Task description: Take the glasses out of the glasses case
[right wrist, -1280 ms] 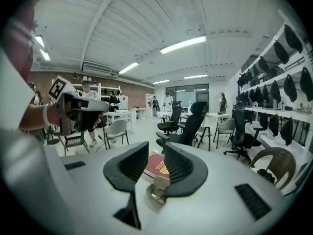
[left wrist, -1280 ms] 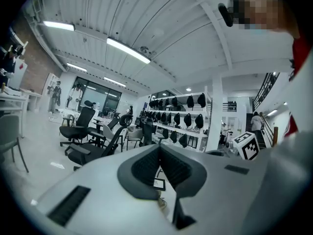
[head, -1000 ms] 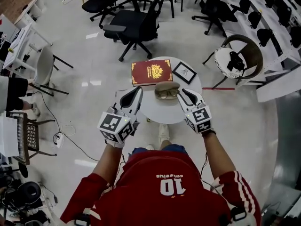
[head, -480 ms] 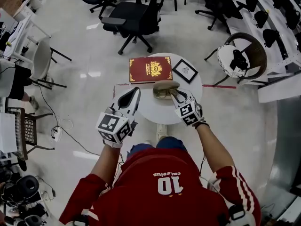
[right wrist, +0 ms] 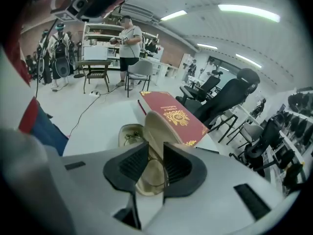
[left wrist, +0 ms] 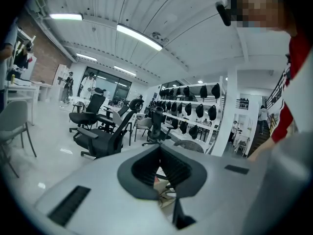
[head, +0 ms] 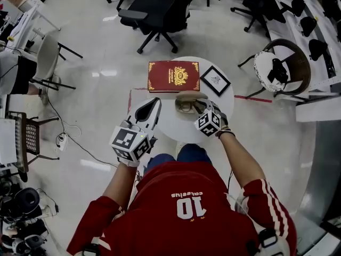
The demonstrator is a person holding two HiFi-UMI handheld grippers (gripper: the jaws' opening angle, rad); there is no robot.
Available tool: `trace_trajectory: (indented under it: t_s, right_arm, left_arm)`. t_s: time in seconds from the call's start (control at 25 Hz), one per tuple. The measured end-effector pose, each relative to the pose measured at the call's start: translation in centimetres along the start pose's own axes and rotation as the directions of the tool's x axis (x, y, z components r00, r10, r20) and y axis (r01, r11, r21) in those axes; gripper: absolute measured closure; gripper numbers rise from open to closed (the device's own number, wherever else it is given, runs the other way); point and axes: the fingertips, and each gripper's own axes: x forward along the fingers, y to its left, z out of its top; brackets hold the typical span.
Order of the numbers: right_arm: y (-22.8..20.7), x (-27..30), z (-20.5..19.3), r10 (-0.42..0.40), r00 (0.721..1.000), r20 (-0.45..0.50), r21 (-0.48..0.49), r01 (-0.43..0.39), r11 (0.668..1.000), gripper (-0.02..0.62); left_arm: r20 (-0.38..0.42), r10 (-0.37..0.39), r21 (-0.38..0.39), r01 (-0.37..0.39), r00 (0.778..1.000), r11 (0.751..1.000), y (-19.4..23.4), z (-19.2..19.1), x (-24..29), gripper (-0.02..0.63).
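Right hand-held gripper (right wrist: 153,150) parted astride glasses (right wrist: 129,138) | left hand-held gripper (left wrist: 159,155) clenched | red book (head: 173,76) behind case (head: 189,96)

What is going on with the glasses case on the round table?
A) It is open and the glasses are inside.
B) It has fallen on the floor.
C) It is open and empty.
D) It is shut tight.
A: in the right gripper view the glasses case sits on the table with its lid tipped up, and the gold-rimmed glasses lie inside it.
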Motion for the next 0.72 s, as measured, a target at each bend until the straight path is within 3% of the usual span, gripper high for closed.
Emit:
trace_trajectory:
  t_s: [0.32,0.72]
  right_arm:
    - [0.8,4.2,-1.6,0.038,0.994,-0.104,-0.22,-0.06,0.974,0.502]
    - [1.0,5.7,-1.8,0.062,0.98,-0.188,-0.288,-0.115,0.951,0.526]
  left_arm:
    - [-0.008,0.05,-0.034,-0.05,0.999,0.998,2.3,-1.3,0.5,0.597]
    - [-0.002,0.076,-0.08,-0.076,0.997,0.994,3.2,-1.5,-0.2,0.597]
